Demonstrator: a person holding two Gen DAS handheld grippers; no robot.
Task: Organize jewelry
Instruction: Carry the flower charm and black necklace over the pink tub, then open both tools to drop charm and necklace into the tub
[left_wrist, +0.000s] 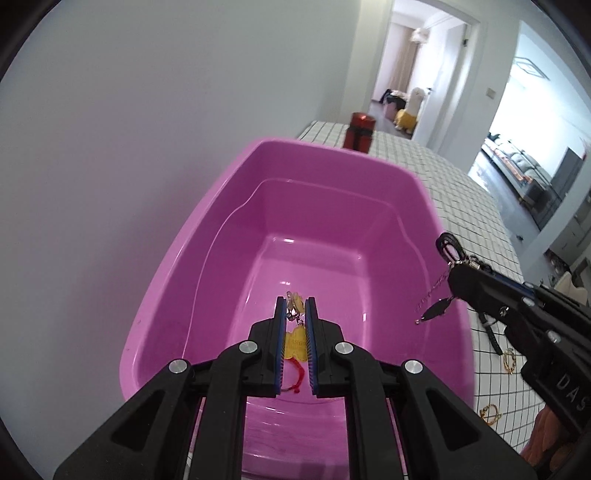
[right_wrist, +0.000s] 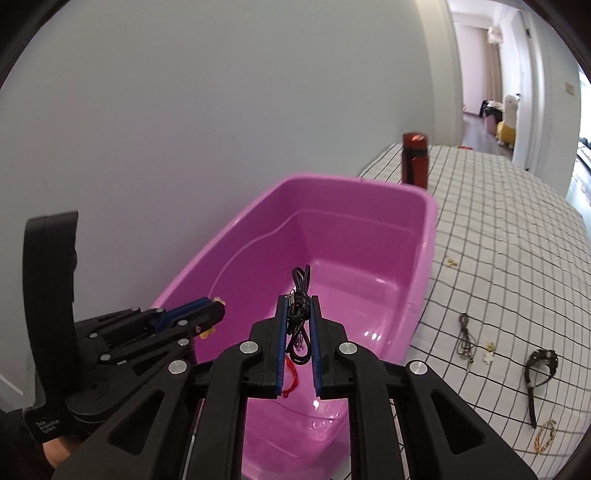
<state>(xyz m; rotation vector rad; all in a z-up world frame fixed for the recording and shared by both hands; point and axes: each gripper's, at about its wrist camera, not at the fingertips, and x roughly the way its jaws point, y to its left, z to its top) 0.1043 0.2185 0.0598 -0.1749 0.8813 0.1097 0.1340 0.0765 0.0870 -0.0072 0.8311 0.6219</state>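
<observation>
Jewelry was pinched in both grippers, each poised above the pink tub (left_wrist: 207, 236), so the risks lay in the release. The left gripper (left_wrist: 295, 314) had its jaws drawn narrow on a small piece with a yellow tag (left_wrist: 295, 345) and a bit of metal chain at the tips. That piece looked light and snaggy; my guess was that on opening it could cling to a ribbed blue pad (left_wrist: 281, 332) rather than fall, or swing off to one side.

The right gripper (right_wrist: 299, 314) was closed on a bundle of black cord (right_wrist: 300, 317), loops sticking out toward 12 o'clock past the tips. In the left view a chain with a dark pendant (left_wrist: 437, 306) dangled from it right over the tub's rim at about 3 o'clock. That seemed the likeliest trouble: dropped from there, the trailing end could drape over the edge or land on the checked cloth (right_wrist: 498, 236) outside.

A red string piece (right_wrist: 290, 376) already lay on the tub floor, below both sets of jaws, and cord falling on it might tangle.

Further out, at 3 to 5 o'clock of the right view, a thin necklace (right_wrist: 465, 334), a dark watch (right_wrist: 537, 369) and a gold chain bracelet (right_wrist: 546, 435) lay on the cloth, well apart from the tub. A red flask (right_wrist: 415, 158) stood beyond its far end at 1 o'clock.
</observation>
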